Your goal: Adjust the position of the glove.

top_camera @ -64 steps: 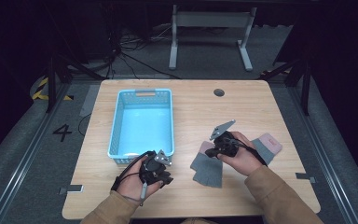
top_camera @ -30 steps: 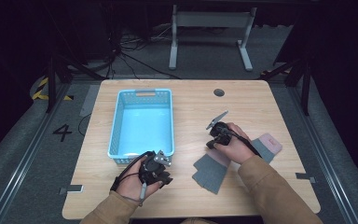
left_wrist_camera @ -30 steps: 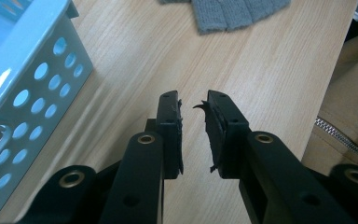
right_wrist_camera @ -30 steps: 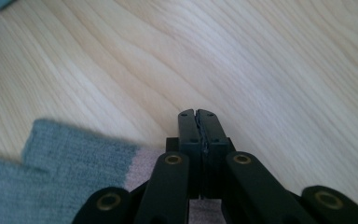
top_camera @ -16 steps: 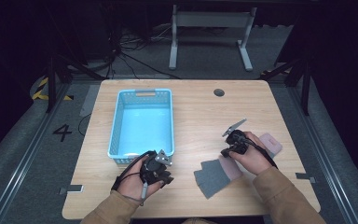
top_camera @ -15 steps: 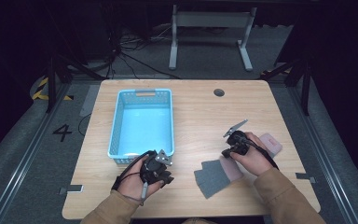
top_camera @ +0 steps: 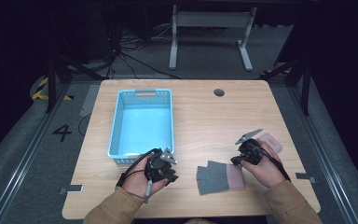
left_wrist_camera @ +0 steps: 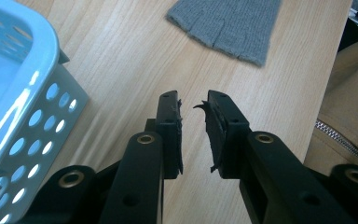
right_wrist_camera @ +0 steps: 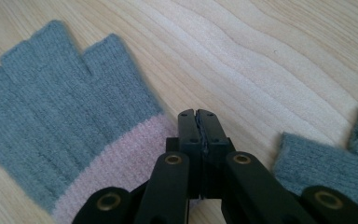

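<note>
A grey fingerless glove (top_camera: 213, 177) with a pink cuff lies flat near the table's front edge. In the right gripper view this glove (right_wrist_camera: 60, 116) spreads to the left of the jaws. My right gripper (top_camera: 239, 158) hovers at its cuff end; the right gripper (right_wrist_camera: 199, 115) is shut, tips over bare wood by the cuff, with nothing seen between them. A second glove (right_wrist_camera: 326, 158) lies just to the right, and its pink cuff (top_camera: 271, 140) pokes out beyond the hand. My left gripper (top_camera: 168, 171) rests by the basket corner; the left gripper (left_wrist_camera: 193, 105) stands slightly open and holds nothing.
A light blue perforated basket (top_camera: 116, 126) stands on the table's left half, and its corner (left_wrist_camera: 32, 65) is close to the left jaws. A tan sleeve (left_wrist_camera: 349, 107) shows at the right of the left gripper view. A round cable hole (top_camera: 219, 92) sits at the table's back.
My right gripper has moved right and toward the front edge. The grey glove has shifted a little to the right with it. The left gripper has stayed put.
</note>
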Demonstrator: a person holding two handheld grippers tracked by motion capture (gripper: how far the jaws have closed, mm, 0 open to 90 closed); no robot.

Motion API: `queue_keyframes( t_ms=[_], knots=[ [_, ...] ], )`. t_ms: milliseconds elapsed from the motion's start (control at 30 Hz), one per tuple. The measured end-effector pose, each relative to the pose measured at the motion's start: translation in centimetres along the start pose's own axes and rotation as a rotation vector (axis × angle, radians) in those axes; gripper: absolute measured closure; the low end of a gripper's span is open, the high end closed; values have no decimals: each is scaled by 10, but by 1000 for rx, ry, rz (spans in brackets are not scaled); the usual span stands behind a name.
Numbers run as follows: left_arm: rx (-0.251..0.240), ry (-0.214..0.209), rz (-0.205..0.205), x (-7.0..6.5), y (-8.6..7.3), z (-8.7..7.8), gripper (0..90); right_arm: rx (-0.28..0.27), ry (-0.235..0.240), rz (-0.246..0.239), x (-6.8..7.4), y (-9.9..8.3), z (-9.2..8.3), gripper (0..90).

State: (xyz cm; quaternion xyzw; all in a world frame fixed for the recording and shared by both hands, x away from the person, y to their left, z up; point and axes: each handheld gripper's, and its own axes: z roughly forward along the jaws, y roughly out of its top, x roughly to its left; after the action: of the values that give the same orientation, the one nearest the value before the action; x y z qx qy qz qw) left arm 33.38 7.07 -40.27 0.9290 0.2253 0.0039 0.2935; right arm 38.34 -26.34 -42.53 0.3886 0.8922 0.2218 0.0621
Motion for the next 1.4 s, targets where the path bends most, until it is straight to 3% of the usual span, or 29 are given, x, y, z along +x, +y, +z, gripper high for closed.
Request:
queue_keyframes(
  t_ms=[200, 300, 433, 600, 867, 1400],
  knots=[
    [-15, 3, -2, 2, 0, -3, 755, -68, 3, -11, 0, -2, -9, 900],
    [-23, 3, -5, 2, 0, -4, 754, -124, -4, -16, -3, -6, -21, 900],
    [-33, 4, -2, 1, 1, -4, 752, -153, -23, 7, -12, -16, -39, 900],
    [-37, 2, 8, 1, 4, -4, 750, -133, -43, 16, -23, -33, -51, 900],
    [-38, -5, 21, 2, 10, -3, 744, -33, -62, 65, -38, -56, -54, 900],
    [-31, -19, 38, 3, 16, 1, 742, 60, -29, 85, -48, -73, -39, 900]
  ],
)
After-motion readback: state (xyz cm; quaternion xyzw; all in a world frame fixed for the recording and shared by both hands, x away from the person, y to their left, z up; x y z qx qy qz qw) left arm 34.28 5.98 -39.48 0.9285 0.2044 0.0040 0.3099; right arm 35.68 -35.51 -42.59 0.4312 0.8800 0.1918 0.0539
